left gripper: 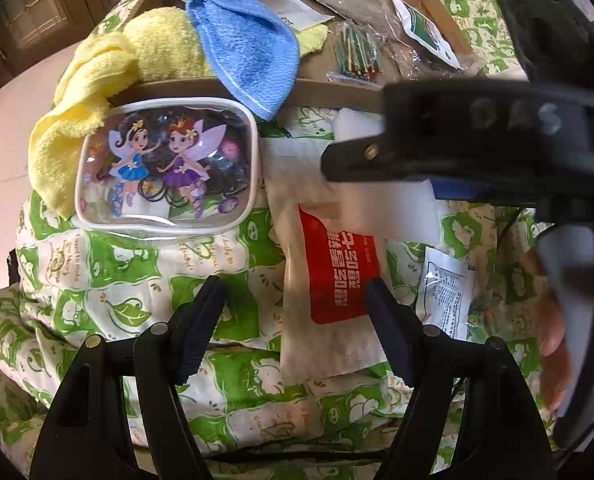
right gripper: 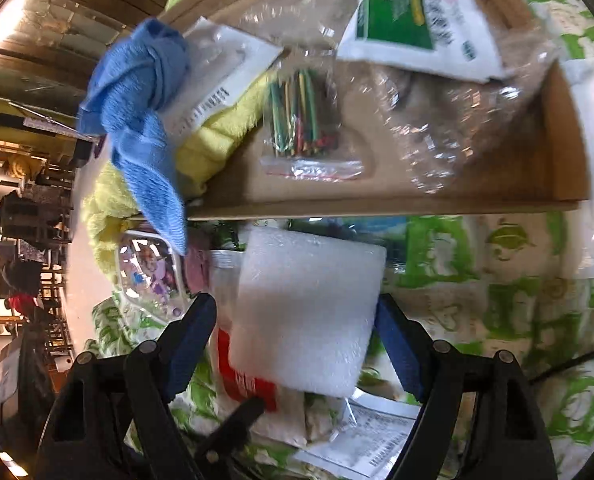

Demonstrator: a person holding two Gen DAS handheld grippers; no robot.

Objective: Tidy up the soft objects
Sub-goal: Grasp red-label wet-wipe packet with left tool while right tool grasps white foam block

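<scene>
Sorting is partly done, judging by what already sits in the cardboard box (right gripper: 561,132): a yellow towel (left gripper: 153,48) and a knotted blue towel (left gripper: 241,48) both hang over its near wall, and a clear crinkled bag (right gripper: 449,120), a green-labelled packet (right gripper: 413,12) and a small zip bag of coloured sticks (right gripper: 301,128) lie on its floor.

Left outside, on the green leaf-print cloth (left gripper: 109,256) in front of the box, are a beige pouch with a red label (left gripper: 333,272), a clear fairy-print pouch (left gripper: 165,168) of hair ties leaning against the box wall, and a small white printed sachet (left gripper: 445,292).

A white foam block (right gripper: 309,312) is between the blue pads of the right tool (right gripper: 297,340), which spans it at about its full width; whether the pads press it or only flank it I cannot tell. It hangs just short of the box, above the red-label pouch.

The left tool (left gripper: 297,316) stands apart and empty, low over the cloth with one finger (left gripper: 389,328) over the pouch's edge
</scene>
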